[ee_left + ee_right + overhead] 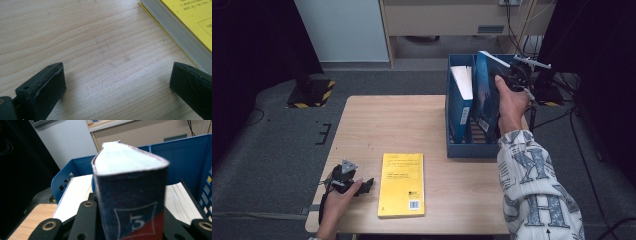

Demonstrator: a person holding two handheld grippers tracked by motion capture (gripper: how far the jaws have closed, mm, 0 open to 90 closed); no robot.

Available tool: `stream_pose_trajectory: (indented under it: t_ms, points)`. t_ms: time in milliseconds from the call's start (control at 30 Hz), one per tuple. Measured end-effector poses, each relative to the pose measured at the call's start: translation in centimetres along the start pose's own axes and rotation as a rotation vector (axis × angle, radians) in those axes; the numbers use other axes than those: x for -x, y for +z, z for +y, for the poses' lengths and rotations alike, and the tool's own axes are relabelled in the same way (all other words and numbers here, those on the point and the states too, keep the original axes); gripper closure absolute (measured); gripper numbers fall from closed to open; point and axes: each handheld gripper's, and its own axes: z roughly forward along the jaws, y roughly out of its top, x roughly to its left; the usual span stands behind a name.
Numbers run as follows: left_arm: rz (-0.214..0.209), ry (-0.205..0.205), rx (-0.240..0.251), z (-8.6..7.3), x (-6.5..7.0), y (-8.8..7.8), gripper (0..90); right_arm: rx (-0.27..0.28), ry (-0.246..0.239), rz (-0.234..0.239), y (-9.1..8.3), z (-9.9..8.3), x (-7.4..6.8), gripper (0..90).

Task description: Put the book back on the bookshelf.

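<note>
My right gripper (512, 76) is shut on a dark blue book (486, 95), held upright over the blue crate (452, 145) at the table's right. In the right gripper view the book's spine (131, 202) fills the space between the jaws, a "5" printed on it. Another blue book (460, 102) stands in the crate to its left. A yellow book (402, 184) lies flat near the front of the table. My left gripper (362, 186) rests on the table left of it, jaws wide open with bare wood between them; the yellow book's page edge (175, 27) lies just beyond its right jaw.
The wooden table (377, 120) has bare room on its left and middle. Books with pale page edges (72, 195) stand inside the crate on both sides of the held one. A yellow-and-black striped stand base (312, 93) sits on the floor beyond the table's left corner.
</note>
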Motion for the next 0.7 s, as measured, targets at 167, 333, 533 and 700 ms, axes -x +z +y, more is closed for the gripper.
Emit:
stream_pose_trajectory:
  t_ms: [167,333,533,700]
  points:
    - [0.0,-0.001,0.0,0.0,0.0,0.0,0.0,0.005,-0.008,-0.002,0.6,-0.7,0.1,73.0]
    - [0.0,-0.001,0.0,0.0,0.0,0.0,0.0,0.0,-0.021,-0.015,0.8,-1.2,0.2,73.0]
    - [-0.001,0.0,-0.001,0.0,0.0,0.0,0.0,-0.002,-0.013,-0.014,1.1,-1.7,0.4,73.0]
    - [-0.001,0.003,-0.003,0.0,0.0,0.0,0.0,-0.009,-0.018,-0.026,1.3,-2.2,0.4,73.1]
